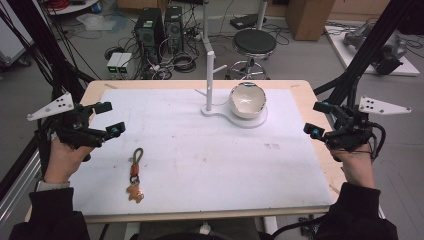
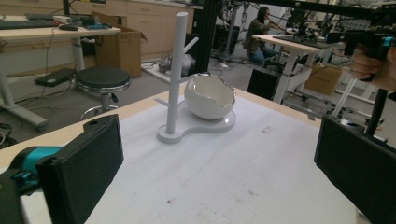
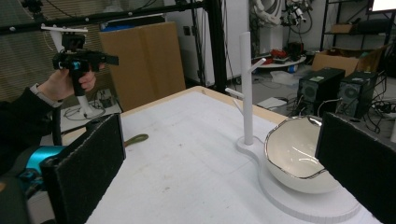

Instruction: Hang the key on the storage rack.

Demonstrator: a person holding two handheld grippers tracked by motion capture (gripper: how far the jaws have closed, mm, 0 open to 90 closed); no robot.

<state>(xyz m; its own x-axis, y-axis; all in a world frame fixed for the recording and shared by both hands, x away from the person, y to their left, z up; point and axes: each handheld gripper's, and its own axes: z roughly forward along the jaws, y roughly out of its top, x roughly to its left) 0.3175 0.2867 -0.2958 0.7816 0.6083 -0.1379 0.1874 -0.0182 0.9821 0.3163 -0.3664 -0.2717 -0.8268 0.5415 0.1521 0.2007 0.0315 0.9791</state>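
A person holds the left gripper (image 1: 106, 119) and right gripper (image 1: 316, 119) wide open and empty at the table's (image 1: 200, 165) edges, apparently poised to start, the keychain (image 1: 135, 175) lying just inboard of the left one (untouched), the stand (image 1: 210, 80) with its bowl (image 1: 247, 100) ahead between them

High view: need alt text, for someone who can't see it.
A person's two hands hold the left gripper and right gripper, jaws open, above opposite edges of a white-topped table. Near the far edge a white stand with side pegs rises from a base that also carries a jagged-rimmed white bowl. A keychain lies front left.
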